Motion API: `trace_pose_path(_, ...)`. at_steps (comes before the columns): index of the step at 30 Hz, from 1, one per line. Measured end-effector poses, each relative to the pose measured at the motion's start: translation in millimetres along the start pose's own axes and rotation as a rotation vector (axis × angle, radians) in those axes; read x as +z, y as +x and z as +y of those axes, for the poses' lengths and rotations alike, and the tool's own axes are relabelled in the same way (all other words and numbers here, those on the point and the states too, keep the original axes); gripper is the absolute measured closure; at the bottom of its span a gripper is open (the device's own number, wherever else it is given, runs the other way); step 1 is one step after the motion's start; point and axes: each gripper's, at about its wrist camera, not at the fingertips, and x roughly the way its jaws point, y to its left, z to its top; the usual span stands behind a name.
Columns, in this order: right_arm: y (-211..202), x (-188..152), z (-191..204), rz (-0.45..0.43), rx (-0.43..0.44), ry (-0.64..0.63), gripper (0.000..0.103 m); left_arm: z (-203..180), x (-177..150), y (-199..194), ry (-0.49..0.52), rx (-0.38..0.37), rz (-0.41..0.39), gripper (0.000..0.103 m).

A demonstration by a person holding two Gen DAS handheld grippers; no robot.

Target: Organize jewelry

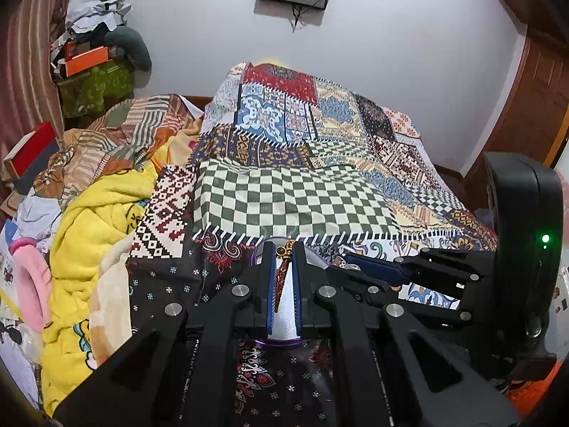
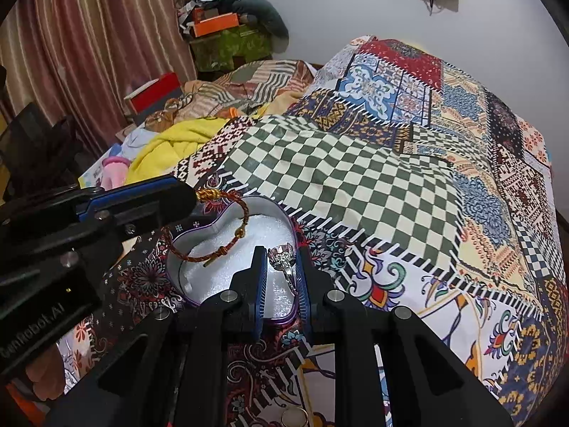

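A red-and-gold cord bracelet [image 2: 227,227] hangs over the heart-shaped tin [image 2: 284,220], pinched at its gold knot by the left gripper [image 1: 284,249]. The right gripper [image 2: 282,259] clamps a silver ring [image 2: 283,257] above the tin's white foam. The tin rests on a patchwork bedspread [image 2: 355,178].

Home bedroom: quilted bed [image 1: 284,185], curtains [image 2: 89,53].

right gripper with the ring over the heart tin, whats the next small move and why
Probably lower a little and open. The right gripper is shut on the silver ring, which already hangs over the white foam of the heart-shaped tin. The left gripper holds the red and gold cord bracelet over the tin's far side, so the near side looks free for the ring.
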Motion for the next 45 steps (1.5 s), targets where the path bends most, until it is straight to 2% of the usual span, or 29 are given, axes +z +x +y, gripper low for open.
trace_pose_path(7,12,-2,7,0.031,0.013,-0.036,0.088,3,-3,7,0.002,-0.009,0.031,0.096)
trace_pose_path(15,19,-4,13,0.054,0.008,-0.070,0.088,1,-5,6,0.030,0.022,0.034,0.093)
trace_pose_path(18,19,-3,14,0.062,0.016,-0.081,0.089,1,-5,2,0.035,0.032,0.025,0.084)
trace_pose_path(20,18,-3,15,0.065,0.019,-0.088,0.087,1,-4,-1,0.037,0.038,0.013,0.073)
trace_pose_path(22,15,-2,16,0.059,0.009,-0.097,0.083,1,-2,-5,0.038,0.044,0.002,0.073)
trace_pose_path(26,4,-1,12,0.030,-0.006,-0.084,0.068,3,3,-16,0.031,0.052,-0.021,0.073)
trace_pose_path(31,-19,4,5,-0.016,-0.028,-0.058,0.068,3,6,-33,0.040,0.087,-0.058,0.071)
trace_pose_path(33,-31,5,0,-0.040,-0.034,-0.042,0.067,2,7,-40,0.050,0.106,-0.075,0.068)
trace_pose_path(35,-44,6,-6,-0.068,-0.043,-0.018,0.063,3,6,-47,0.055,0.130,-0.099,0.058)
trace_pose_path(38,-63,4,-15,-0.114,-0.065,0.014,0.056,9,1,-54,0.065,0.182,-0.116,0.052)
trace_pose_path(42,-84,0,-27,-0.156,-0.064,0.058,0.053,37,-11,-56,0.028,0.238,-0.077,0.052)
trace_pose_path(45,-94,-4,-34,-0.186,-0.064,0.094,0.047,62,-23,-55,-0.031,0.241,-0.031,0.052)
